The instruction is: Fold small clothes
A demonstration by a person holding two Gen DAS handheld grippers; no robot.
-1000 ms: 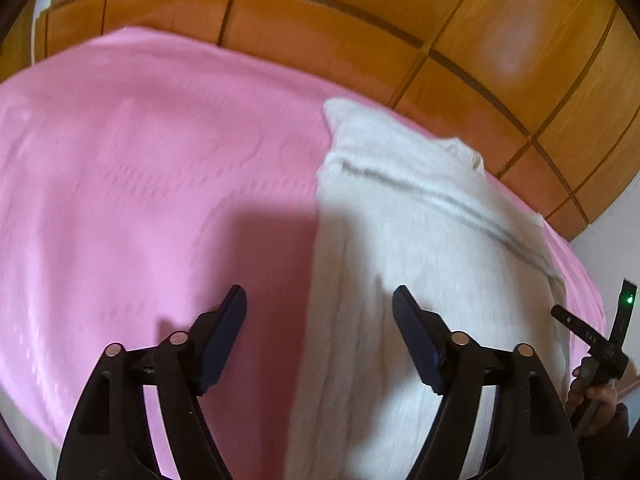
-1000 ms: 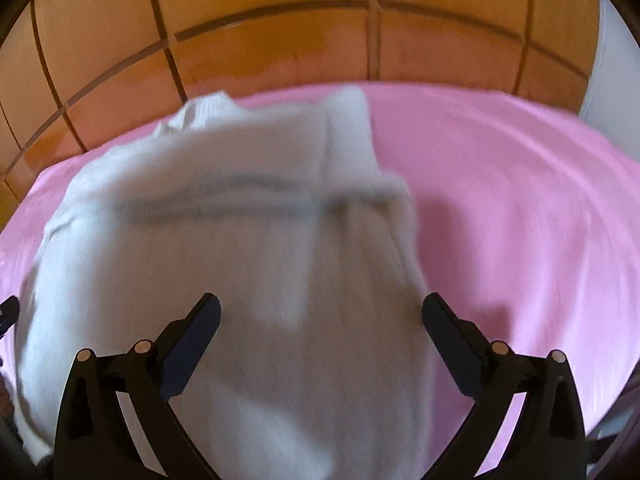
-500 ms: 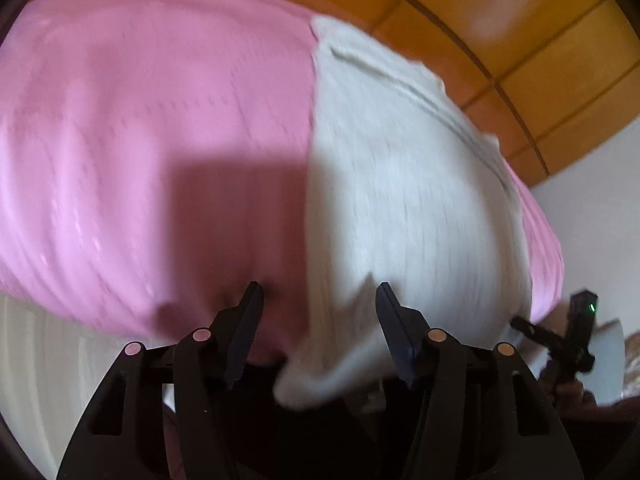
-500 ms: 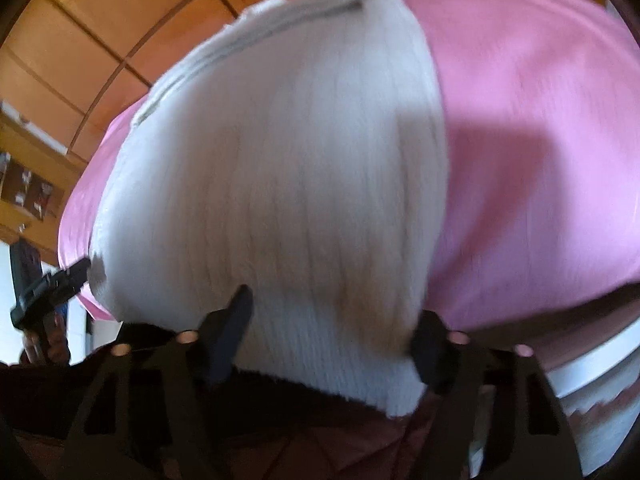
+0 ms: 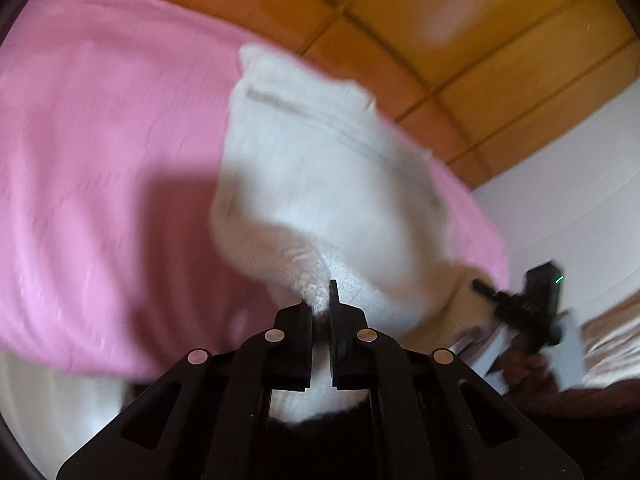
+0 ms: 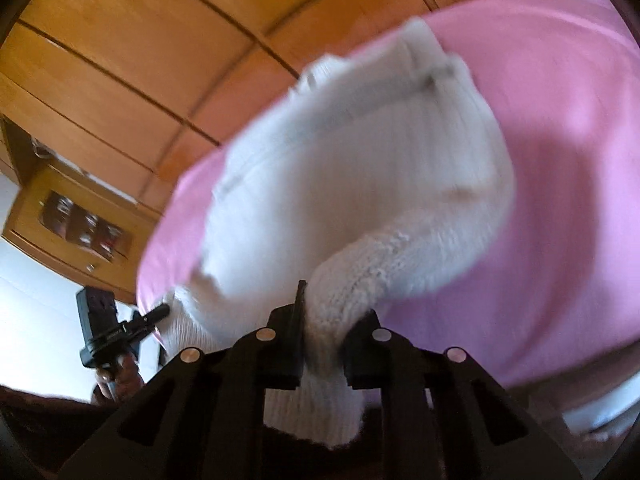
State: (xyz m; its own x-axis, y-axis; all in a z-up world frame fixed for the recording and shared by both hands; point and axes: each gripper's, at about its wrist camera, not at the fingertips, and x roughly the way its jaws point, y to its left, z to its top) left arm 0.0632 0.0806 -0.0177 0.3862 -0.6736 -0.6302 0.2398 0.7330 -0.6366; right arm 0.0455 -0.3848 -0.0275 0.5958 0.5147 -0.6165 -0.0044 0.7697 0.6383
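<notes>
Grippers [image 5: 320, 300] [image 6: 320, 312] clamped on sweater [image 5: 320, 168] (near hem)

White knit garment [image 5: 320, 184] motion-blurred; cabinet contents [image 6: 86, 226] indistinct

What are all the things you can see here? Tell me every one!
knitted garment: one, white with a thin grey stripe, lying on the pink cover, its near edge bunched up in both grippers
bed cover: one, pink, spread under the garment
panelled wall: one, orange-brown wood, behind the bed
plain wall: one, white, beside the wood panels
wooden cabinet: one, brown, far left in the right wrist view; what is inside is too blurred to tell
left gripper: one, black, jaws just closed, pinching the garment's near edge
right gripper: one, black, jaws just closed on a thick roll of the garment
hand: one in each view, holding the other gripper's handle
</notes>
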